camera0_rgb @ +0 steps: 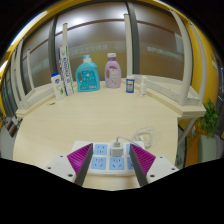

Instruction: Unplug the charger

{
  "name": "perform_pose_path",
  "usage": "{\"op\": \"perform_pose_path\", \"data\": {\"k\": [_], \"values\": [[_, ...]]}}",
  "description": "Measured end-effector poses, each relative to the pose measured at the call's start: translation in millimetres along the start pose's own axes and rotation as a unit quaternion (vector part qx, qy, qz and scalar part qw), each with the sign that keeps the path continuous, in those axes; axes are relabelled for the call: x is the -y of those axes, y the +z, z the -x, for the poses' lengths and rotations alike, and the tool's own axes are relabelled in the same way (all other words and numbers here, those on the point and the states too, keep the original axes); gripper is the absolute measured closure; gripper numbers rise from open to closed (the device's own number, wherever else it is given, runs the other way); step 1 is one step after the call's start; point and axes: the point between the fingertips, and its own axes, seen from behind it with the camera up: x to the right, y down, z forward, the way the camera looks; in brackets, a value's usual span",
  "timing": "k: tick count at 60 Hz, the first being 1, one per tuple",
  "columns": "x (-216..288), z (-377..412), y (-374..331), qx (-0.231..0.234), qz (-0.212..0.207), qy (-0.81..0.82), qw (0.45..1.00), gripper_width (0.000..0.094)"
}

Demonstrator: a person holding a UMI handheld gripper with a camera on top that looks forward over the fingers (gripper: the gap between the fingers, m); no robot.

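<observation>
Spread jaws flank the power strip (107,157) holding a white charger (117,147); bottles (88,74) stand beyond.

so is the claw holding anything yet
Nothing is held. The claw is open, its pads either side of the power strip, with the white charger plugged in between them, untouched.

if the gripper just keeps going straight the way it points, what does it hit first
Most likely the white charger plugged into the power strip, which lies between the open jaws of the gripper. The bottles stand far beyond it at the table's back edge. Depth is hard to judge here.
</observation>
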Motion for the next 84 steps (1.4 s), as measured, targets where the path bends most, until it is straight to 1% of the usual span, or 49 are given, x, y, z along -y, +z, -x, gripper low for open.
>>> {"op": "perform_pose_path", "data": {"k": [3, 8, 14, 18, 29, 34, 35, 39, 43, 47, 50, 54, 57, 59, 63, 68, 71, 75, 81, 83, 84], "values": [[4, 0, 8, 0.003, -0.004, 0.000, 1.000, 0.0226], [7, -1, 17, 0.007, -0.005, -0.004, 1.000, 0.0347], [-3, -7, 29, 0.006, 0.014, -0.013, 1.000, 0.0590], [2, -14, 29, -0.012, 0.006, -0.029, 0.999, 0.0734], [0, -12, 29, 0.008, 0.018, -0.023, 1.000, 0.0835], [7, -11, 25, 0.016, 0.016, -0.016, 1.000, 0.0852], [17, -11, 21, 0.019, 0.004, -0.015, 1.000, 0.0852], [74, -9, 2, 0.021, -0.062, -0.037, 0.997, 0.0852], [130, -9, -24, 0.033, -0.111, -0.038, 0.992, 0.0852], [173, -23, -38, 0.033, -0.146, -0.028, 0.988, 0.0852], [193, -35, -38, 0.029, -0.160, -0.024, 0.986, 0.0853], [199, -60, -24, 0.024, -0.152, -0.025, 0.988, 0.0853], [188, -76, -7, 0.019, -0.134, -0.033, 0.990, 0.0853], [171, -85, 6, 0.016, -0.122, -0.038, 0.992, 0.0853], [141, -96, 33, 0.017, -0.077, -0.049, 0.996, 0.0851], [89, -107, 65, 0.014, -0.020, -0.058, 0.998, 0.0842], [63, -112, 73, 0.011, 0.009, -0.059, 0.998, 0.0817], [37, -114, 80, 0.011, 0.038, -0.056, 0.998, 0.0790], [29, -110, 80, 0.021, 0.042, -0.048, 0.998, 0.0736], [26, -109, 79, 0.021, 0.052, -0.049, 0.997, 0.0685], [25, -110, 78, 0.020, 0.057, -0.049, 0.997, 0.0640]]}}
